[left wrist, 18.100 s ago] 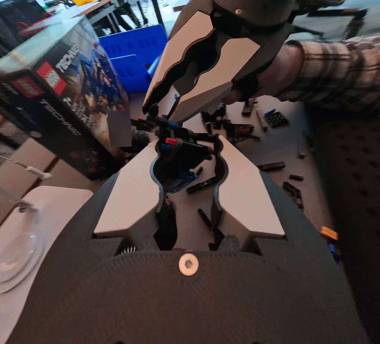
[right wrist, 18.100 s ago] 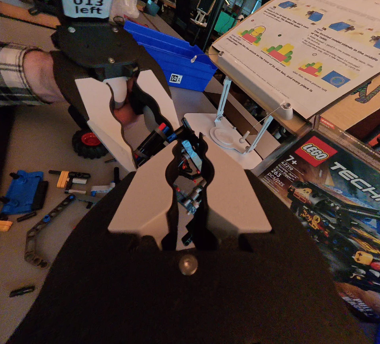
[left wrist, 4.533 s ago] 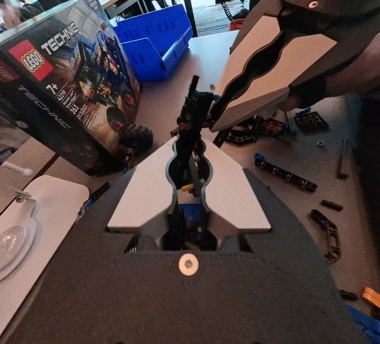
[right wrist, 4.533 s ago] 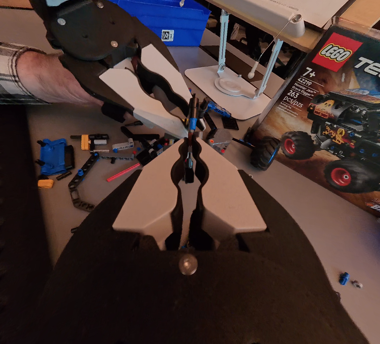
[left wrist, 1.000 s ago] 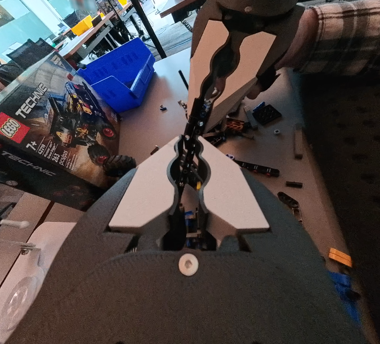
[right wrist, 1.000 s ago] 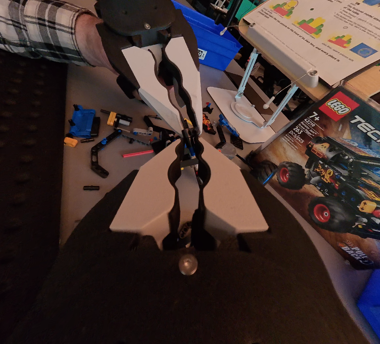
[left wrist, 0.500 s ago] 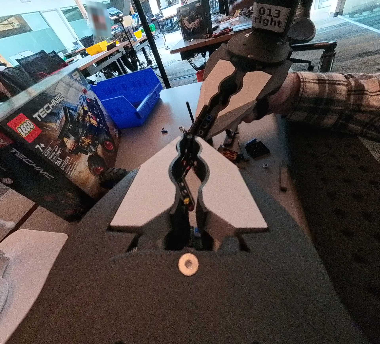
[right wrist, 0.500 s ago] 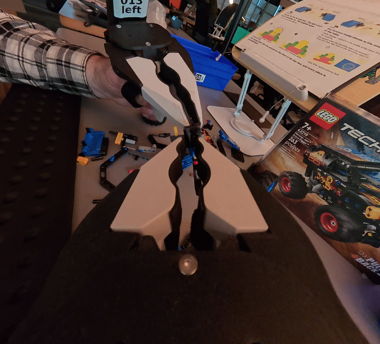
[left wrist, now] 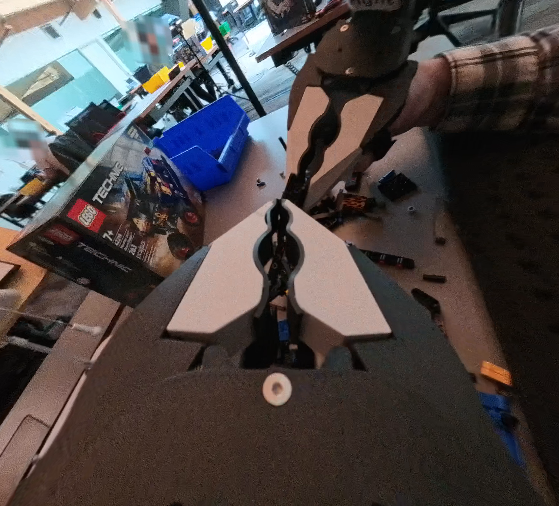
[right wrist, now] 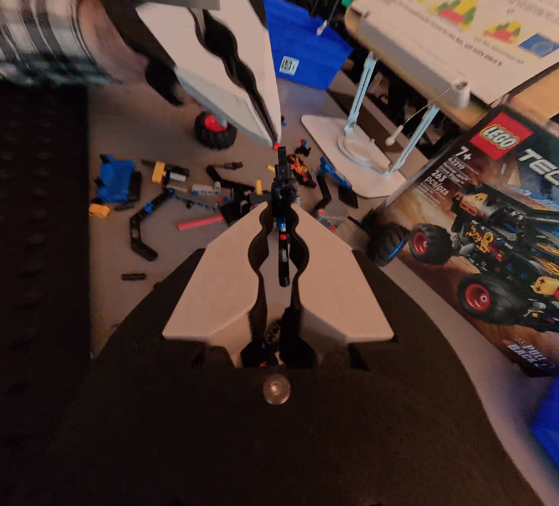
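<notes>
Left gripper (left wrist: 279,205) clamped on black beam piece (left wrist: 279,261); right gripper (right wrist: 279,204) clamped on black-and-blue assembly (right wrist: 282,237). Held tip to tip beside toy box (left wrist: 121,219); contact unclear.

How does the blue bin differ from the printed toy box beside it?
The blue bin is one plain colour; the toy box is dark, with a truck picture. The bin is open on top, with a low front wall; the box looks closed. In the left wrist view, the bin stands farther off and the box nearer, to the left. Both rest on the grey table.
</notes>
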